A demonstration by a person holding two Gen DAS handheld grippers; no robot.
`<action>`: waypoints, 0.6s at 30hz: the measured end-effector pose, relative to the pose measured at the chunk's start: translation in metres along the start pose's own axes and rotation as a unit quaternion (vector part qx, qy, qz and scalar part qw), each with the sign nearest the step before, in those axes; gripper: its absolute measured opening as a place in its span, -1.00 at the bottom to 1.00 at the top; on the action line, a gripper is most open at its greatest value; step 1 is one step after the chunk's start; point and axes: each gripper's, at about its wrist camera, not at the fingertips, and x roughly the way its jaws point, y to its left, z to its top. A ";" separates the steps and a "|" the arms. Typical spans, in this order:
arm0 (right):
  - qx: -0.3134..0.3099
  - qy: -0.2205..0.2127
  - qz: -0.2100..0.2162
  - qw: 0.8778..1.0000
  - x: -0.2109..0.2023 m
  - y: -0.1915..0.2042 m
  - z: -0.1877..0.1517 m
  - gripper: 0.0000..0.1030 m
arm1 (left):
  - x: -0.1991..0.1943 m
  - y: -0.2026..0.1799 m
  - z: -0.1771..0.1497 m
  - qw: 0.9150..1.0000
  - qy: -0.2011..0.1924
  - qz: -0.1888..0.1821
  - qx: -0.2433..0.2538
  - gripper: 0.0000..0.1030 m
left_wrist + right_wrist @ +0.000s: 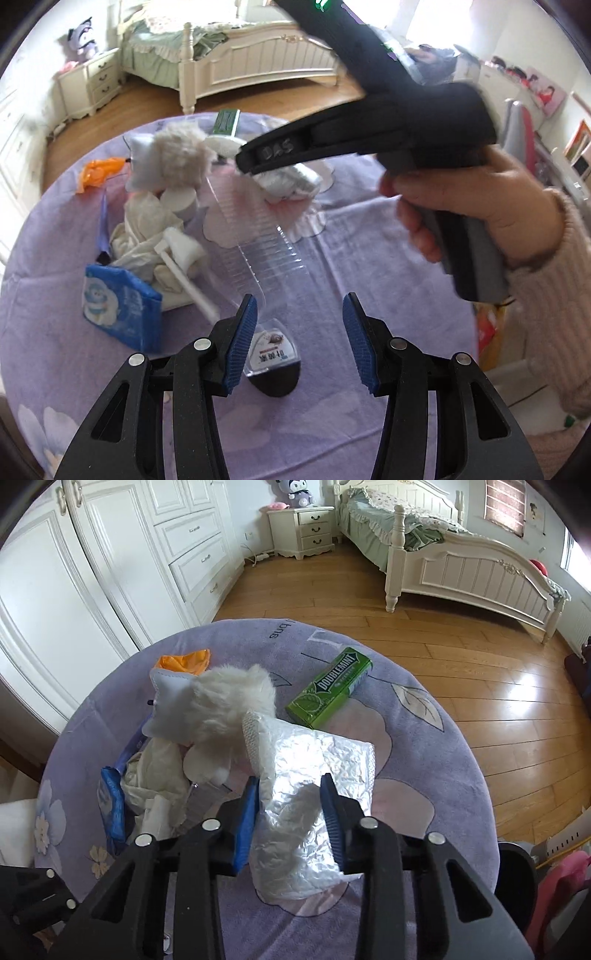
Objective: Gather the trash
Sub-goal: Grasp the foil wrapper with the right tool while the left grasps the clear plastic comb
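I read this as the pick-up step: my right gripper (290,812) has its blue pads on either side of the crumpled foil wrapper (314,775) and pressing into its flanks, so I judge it is holding the wrapper, which sits at the middle of the round table (424,746), in front of the clutter. My left gripper (300,332) is spread wide with nothing between its pads, hovering over the near side of the table above a small dark-based sachet (273,365). The next move, as I see it, calls for lifting the foil clear without dragging the fluffy white piece (229,701) that touches it at 10 o'clock, then carrying it to a bin; I cannot make one out for certain. By my count: one foil wrapper, one green gum pack (328,686) at 1 o'clock from it, one orange scrap (184,661) at the far left edge, one blue packet (122,306) at 8 o'clock, one clear plastic tray (255,236) at centre, one sachet, and a heap of white tissue (147,236) whose pieces I cannot count.
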 end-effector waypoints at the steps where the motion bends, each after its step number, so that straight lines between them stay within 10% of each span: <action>1: 0.002 -0.004 0.001 1.000 -0.003 -0.001 -0.001 -0.55 | 0.004 0.000 0.001 1.000 0.000 -0.003 -0.001 -0.07; 5: 0.012 -0.024 -0.003 1.000 -0.022 -0.010 -0.004 -0.65 | 0.010 0.000 0.008 1.000 -0.008 -0.013 0.006 -0.73; 18: 0.050 -0.046 -0.004 0.998 -0.056 -0.040 -0.026 -0.68 | 0.002 -0.009 0.021 1.000 -0.016 0.004 0.022 -0.83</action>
